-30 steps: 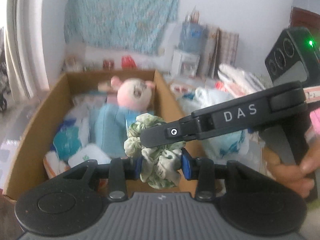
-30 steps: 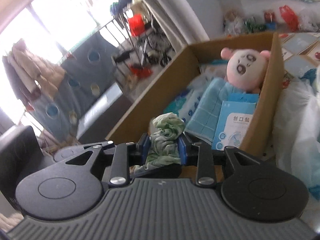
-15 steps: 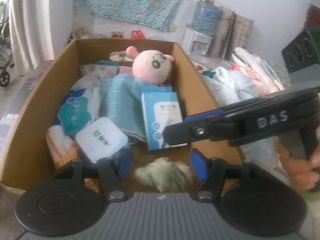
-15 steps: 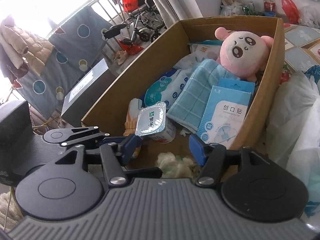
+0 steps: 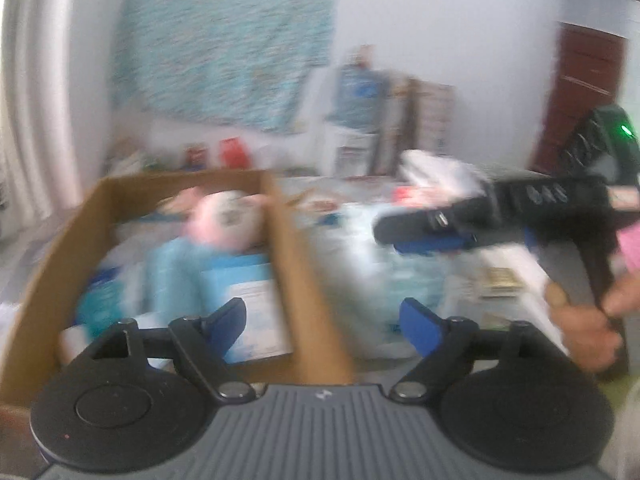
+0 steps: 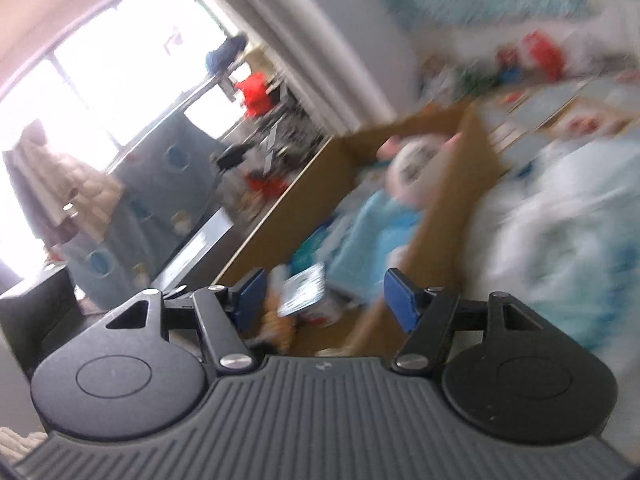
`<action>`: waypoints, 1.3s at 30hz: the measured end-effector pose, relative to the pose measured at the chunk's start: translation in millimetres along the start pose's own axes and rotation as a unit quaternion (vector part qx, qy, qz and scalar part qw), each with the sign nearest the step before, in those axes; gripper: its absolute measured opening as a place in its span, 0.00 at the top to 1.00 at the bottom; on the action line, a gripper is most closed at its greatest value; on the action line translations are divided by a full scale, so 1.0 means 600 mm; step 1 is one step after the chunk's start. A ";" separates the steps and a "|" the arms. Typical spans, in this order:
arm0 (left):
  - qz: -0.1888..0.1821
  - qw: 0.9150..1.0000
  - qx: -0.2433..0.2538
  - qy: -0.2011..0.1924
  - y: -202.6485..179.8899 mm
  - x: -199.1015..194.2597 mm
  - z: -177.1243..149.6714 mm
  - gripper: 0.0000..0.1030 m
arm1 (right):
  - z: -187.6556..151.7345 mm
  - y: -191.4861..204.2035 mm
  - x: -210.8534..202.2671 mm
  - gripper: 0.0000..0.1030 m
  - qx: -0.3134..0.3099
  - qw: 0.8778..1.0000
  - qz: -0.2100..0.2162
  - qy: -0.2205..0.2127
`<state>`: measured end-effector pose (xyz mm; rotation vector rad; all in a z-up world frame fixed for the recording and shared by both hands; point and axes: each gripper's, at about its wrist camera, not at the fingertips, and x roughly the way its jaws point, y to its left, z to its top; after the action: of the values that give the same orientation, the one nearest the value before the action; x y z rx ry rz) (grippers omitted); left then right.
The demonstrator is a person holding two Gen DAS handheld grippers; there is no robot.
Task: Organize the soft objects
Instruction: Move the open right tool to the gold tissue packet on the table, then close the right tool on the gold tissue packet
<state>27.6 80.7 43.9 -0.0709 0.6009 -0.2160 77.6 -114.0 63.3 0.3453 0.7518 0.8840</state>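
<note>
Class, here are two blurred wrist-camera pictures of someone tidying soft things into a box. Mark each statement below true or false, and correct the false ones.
1. The left hand-held gripper stands open with nothing between its pads. True; its jaws have just been opening.
2. The right hand-held gripper is clamped on a green scrunchie. False: it stands open and holds nothing; its jaws have just been opening.
3. A pink plush toy lies inside the cardboard box. True.
4. The cardboard box is empty apart from the toy. False: a light blue cloth and packets lie in it too.
5. A hand shows at the right edge of the left wrist view. True.
</note>
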 end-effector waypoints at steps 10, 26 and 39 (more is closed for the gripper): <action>-0.095 0.991 0.086 0.050 -0.200 0.120 -0.042 0.19 | 0.021 -0.287 -0.159 0.31 0.162 0.975 -0.151 -0.029; -0.110 0.981 0.102 0.125 -0.254 0.237 -0.105 0.41 | -0.039 -0.406 -0.122 0.40 0.151 0.944 -0.290 0.047; -0.130 0.981 0.090 0.116 -0.267 0.285 -0.099 0.41 | -0.094 -0.343 -0.136 0.40 0.182 0.948 -0.252 0.063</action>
<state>102.3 -113.5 -78.8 0.0522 0.8016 -0.5364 121.0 -305.0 -55.2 0.3986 1.0658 0.2810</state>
